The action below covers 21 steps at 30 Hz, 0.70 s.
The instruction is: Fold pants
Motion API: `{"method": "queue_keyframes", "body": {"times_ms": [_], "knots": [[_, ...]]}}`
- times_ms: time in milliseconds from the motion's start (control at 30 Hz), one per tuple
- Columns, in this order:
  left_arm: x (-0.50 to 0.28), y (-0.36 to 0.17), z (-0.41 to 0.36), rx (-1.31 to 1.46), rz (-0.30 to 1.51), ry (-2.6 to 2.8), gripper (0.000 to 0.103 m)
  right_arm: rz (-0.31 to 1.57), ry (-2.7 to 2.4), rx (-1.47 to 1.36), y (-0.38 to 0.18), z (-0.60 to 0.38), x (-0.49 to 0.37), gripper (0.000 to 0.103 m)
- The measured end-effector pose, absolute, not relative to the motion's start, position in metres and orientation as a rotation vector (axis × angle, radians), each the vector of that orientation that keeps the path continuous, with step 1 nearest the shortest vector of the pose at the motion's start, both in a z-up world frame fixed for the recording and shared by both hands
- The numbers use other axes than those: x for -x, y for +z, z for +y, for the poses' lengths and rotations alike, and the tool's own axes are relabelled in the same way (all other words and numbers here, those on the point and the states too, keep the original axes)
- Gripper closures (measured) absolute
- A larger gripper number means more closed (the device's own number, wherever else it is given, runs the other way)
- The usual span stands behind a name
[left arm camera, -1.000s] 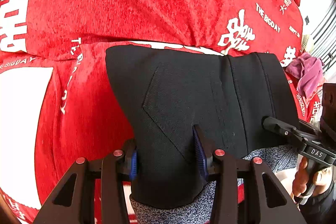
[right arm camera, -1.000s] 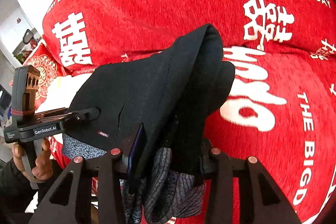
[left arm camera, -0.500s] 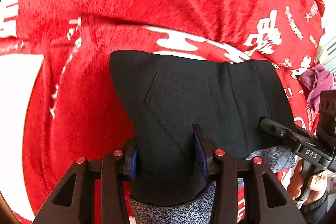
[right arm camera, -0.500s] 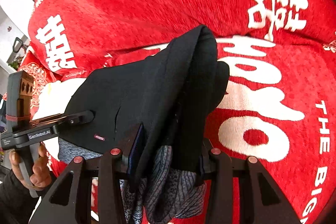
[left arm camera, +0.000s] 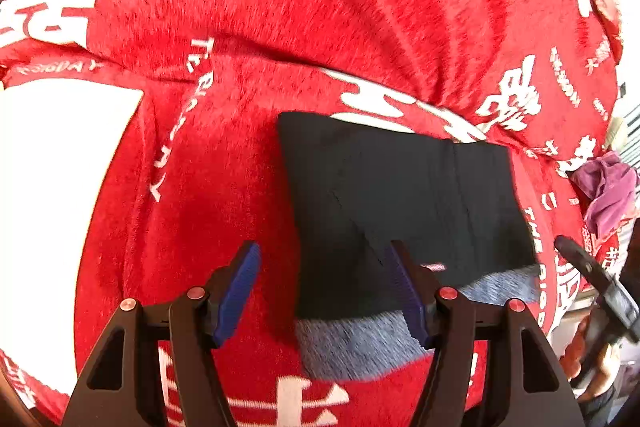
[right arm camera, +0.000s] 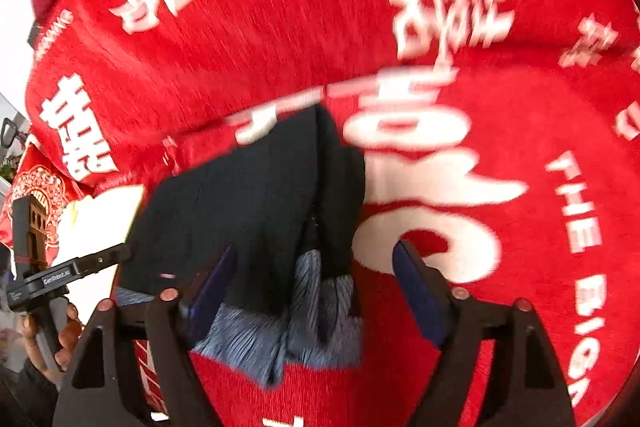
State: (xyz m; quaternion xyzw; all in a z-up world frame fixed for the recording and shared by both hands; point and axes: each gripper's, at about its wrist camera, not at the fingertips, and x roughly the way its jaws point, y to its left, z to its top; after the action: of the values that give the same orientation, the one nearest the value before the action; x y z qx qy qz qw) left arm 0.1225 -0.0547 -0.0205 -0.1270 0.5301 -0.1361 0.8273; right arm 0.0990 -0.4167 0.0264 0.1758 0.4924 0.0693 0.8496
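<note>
1. Nearest in the left wrist view, the left gripper (left arm camera: 324,291) has its jaws spread wide; the blue pads (left arm camera: 238,291) clamp nothing; the near left corner of the pants (left arm camera: 400,195) lies between them, the right pad at the cloth, the left pad over bare cover.

2. Nearest in the right wrist view, the right gripper (right arm camera: 316,291) is likewise spread apart and holds nothing; the pants' near right corner sits between its pads, closer to the left one; this view is blurred.

3. Just beyond, the pants (right arm camera: 256,203) lie as a compact black folded bundle on the red cover (left arm camera: 224,211), flat from the left, humped along a ridge from the right; a grey lining (left arm camera: 352,343) shows at the near edge.

4. Farther back, the cover rises in a soft swell printed with white characters; a purple cloth (left arm camera: 608,191) lies off to the right.

5. Judgement: the fold looks nearly finished, the bundle set down and released; what seems left is flattening the raised right side, tucking the lining and withdrawing.
</note>
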Motion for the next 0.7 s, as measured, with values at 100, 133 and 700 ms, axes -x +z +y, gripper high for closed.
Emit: {"method": "queue_keyframes", "body": {"times_ms": [100, 133, 700], "knots": [[-0.114, -0.008, -0.073, 0.275, 1.095, -0.385, 0.037, 0.94, 0.244, -0.274, 0.053, -0.391, -0.075, 0.008], [-0.112, -0.006, -0.085, 0.254, 1.085, -0.42, 0.037, 0.917, 0.294, -0.223, 0.057, -0.378, -0.07, 0.006], [-0.117, -0.057, -0.138, 0.046, 1.153, -0.389, 0.004, 1.043, 0.395, -0.227, -0.026, -0.37, -0.091, 0.002]]}}
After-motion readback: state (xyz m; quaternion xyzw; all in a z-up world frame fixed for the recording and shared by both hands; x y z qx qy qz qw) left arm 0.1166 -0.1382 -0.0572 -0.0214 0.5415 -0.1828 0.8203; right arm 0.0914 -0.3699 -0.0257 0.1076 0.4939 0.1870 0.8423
